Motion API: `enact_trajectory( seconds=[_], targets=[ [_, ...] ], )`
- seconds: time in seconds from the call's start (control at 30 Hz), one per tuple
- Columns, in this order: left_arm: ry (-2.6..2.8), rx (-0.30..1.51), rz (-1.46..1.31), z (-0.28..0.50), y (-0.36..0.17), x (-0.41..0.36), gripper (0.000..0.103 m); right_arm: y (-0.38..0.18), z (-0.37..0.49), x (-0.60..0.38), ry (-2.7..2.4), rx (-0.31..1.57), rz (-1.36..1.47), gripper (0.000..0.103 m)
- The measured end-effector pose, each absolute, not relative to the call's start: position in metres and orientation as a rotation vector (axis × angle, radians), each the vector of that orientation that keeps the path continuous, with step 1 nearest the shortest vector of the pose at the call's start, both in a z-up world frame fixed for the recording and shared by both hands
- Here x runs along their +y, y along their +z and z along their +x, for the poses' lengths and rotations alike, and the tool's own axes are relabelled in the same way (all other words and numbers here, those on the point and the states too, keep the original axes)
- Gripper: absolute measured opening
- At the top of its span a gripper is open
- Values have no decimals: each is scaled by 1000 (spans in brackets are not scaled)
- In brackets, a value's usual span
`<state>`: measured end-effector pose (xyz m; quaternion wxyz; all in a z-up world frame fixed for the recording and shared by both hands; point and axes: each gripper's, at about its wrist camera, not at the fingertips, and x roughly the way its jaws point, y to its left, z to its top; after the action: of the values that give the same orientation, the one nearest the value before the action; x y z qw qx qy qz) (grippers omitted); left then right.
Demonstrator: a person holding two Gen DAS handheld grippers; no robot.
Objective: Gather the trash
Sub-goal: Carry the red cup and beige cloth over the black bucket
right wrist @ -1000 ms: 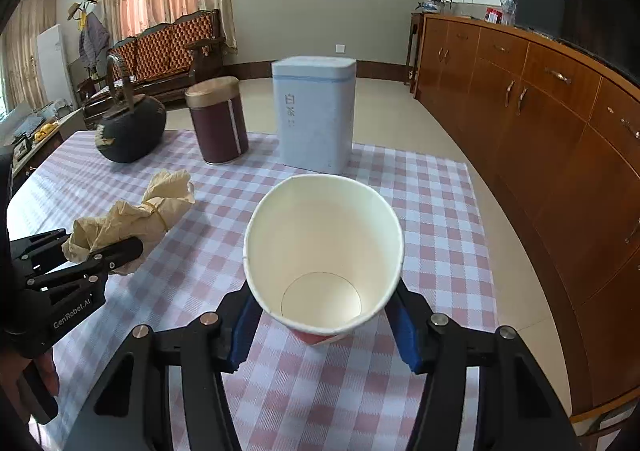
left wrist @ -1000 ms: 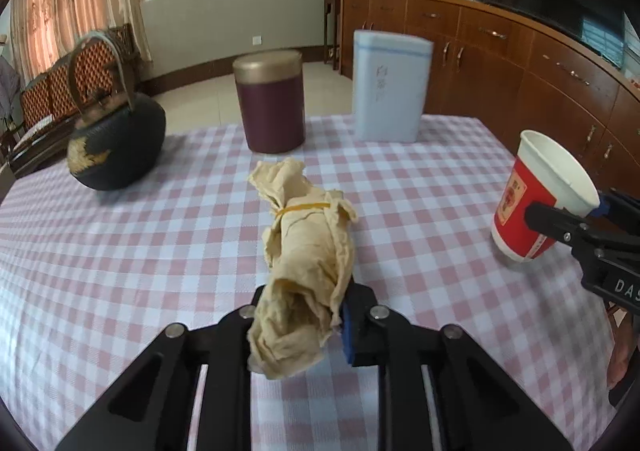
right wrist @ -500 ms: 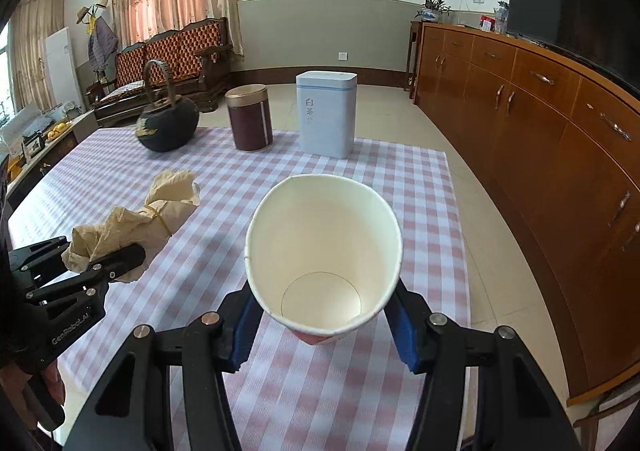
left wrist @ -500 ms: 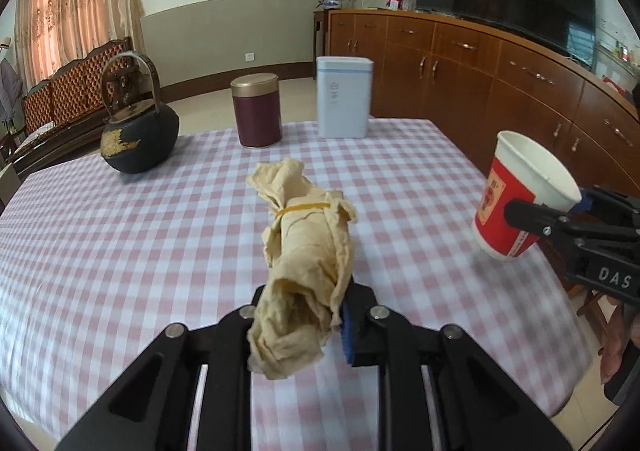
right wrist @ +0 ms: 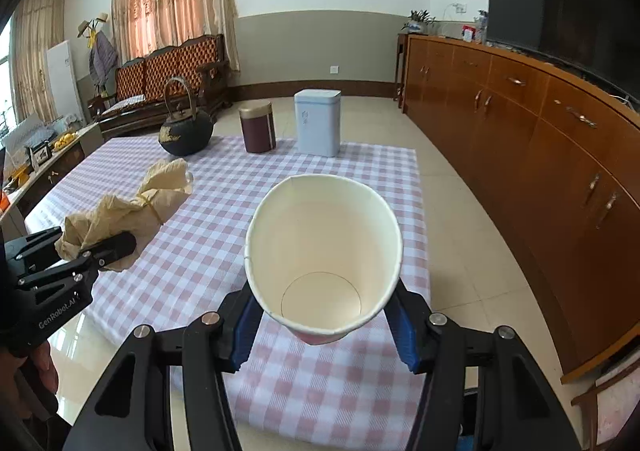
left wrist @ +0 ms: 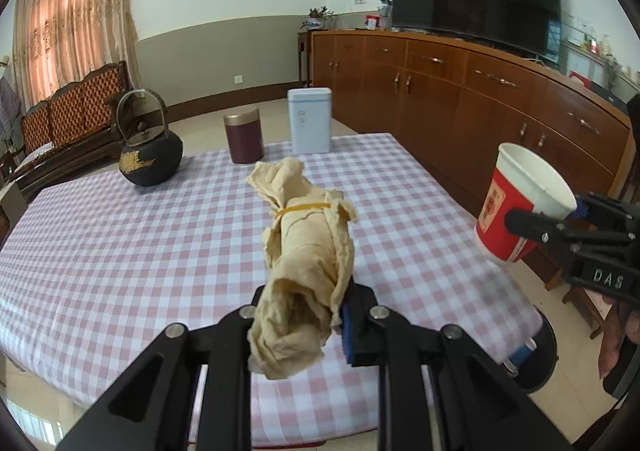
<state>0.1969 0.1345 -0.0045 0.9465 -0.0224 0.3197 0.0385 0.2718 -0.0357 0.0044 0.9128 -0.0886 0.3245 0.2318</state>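
Already both pieces are off the counter [left wrist: 120, 251]: left gripper [left wrist: 300, 315] clamps the paper wad [left wrist: 308, 251], right gripper [right wrist: 324, 327] grips the cup [right wrist: 324, 251]; binning remains.

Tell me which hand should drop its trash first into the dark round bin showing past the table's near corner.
Probably the right. In the left wrist view the dark round bin sits below the right gripper, shut on the paper cup. The left gripper, shut on the crumpled paper bundle, is over the checked tablecloth.
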Motion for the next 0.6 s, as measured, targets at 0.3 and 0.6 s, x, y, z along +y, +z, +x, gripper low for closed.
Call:
enact_trajectory(
  seconds=[0.3, 0.6],
  targets=[
    [9, 620, -20, 170, 7, 96, 22, 22, 234, -78, 426, 633, -159, 59],
    [-81, 600, 0, 157, 11, 56, 22, 26, 209, -124, 347, 625, -132, 59]
  ],
)
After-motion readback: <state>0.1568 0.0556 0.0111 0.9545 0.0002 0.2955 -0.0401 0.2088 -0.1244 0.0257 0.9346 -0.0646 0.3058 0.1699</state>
